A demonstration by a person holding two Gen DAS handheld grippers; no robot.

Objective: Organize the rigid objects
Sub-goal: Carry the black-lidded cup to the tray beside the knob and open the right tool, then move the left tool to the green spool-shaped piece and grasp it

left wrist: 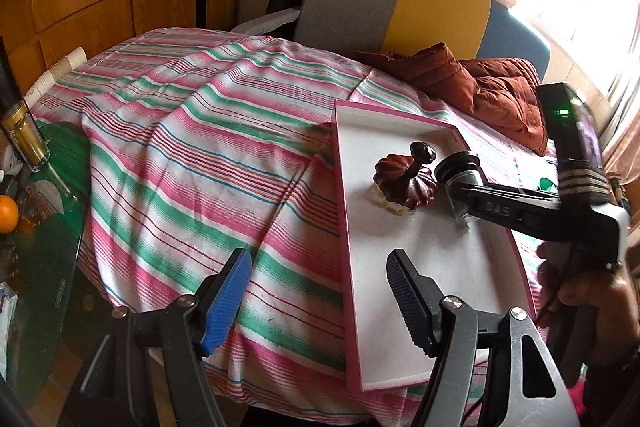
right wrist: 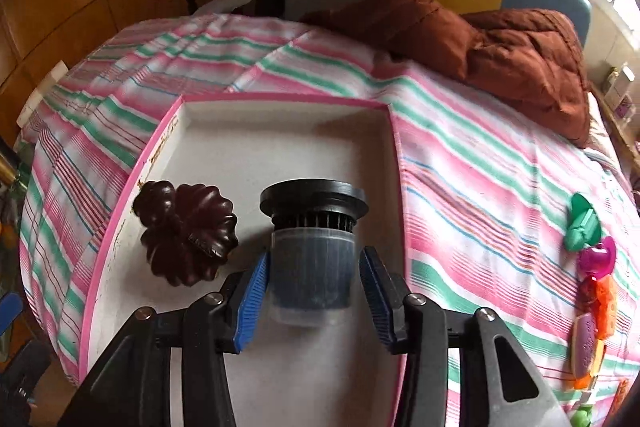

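A white tray with a pink rim (left wrist: 384, 267) (right wrist: 248, 155) lies on the striped cloth. On it sit a dark brown pumpkin-shaped ornament (left wrist: 404, 183) (right wrist: 188, 231) and a black-capped filter in a clear cup (left wrist: 458, 165) (right wrist: 312, 227). My right gripper (right wrist: 315, 259) straddles the filter's cup. Its left pad lies against the cup, and a thin gap shows at the right pad. The filter rests on the tray floor. My left gripper (left wrist: 318, 267) hangs open and empty over the tray's near left rim.
Coloured plastic toys (right wrist: 592, 267) lie on the cloth right of the tray. A rust-brown quilted jacket (left wrist: 492, 95) sits behind it. A green glass table with a bottle (left wrist: 24, 139) and an orange (left wrist: 8, 215) stands at the left. A person's hand (left wrist: 580, 291) holds the right gripper.
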